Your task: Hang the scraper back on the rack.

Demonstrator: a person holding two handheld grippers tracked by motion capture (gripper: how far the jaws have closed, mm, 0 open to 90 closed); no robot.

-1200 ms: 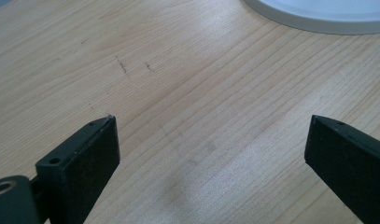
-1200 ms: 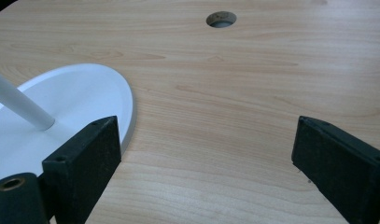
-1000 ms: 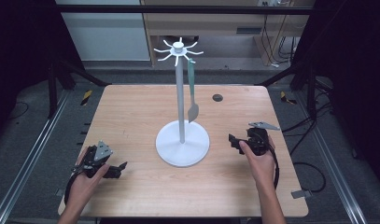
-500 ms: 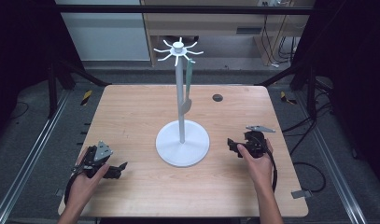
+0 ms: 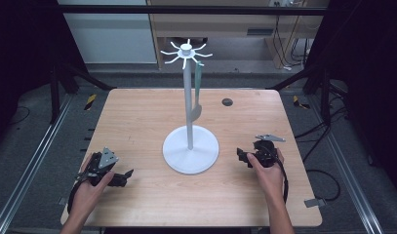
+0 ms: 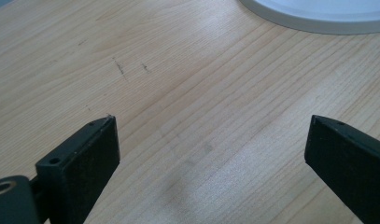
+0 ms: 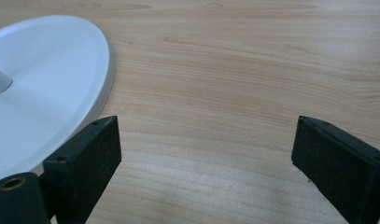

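Both grippers, L (image 5: 122,178) & R (image 5: 243,157), wide apart, nothing held, low over table (image 5: 137,117).

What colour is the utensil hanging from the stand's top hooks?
Pale grey-green, seen best in the high view: the hanging utensil beside the white stand.

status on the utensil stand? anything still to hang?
Looks done: one pale green utensil hangs from a hook of the white metal stand. In hand: nothing; the left gripper and right gripper rest on the wooden table either side of the base, jaws wide open and empty. Left: no other utensil is visible on the table, so probably nothing.
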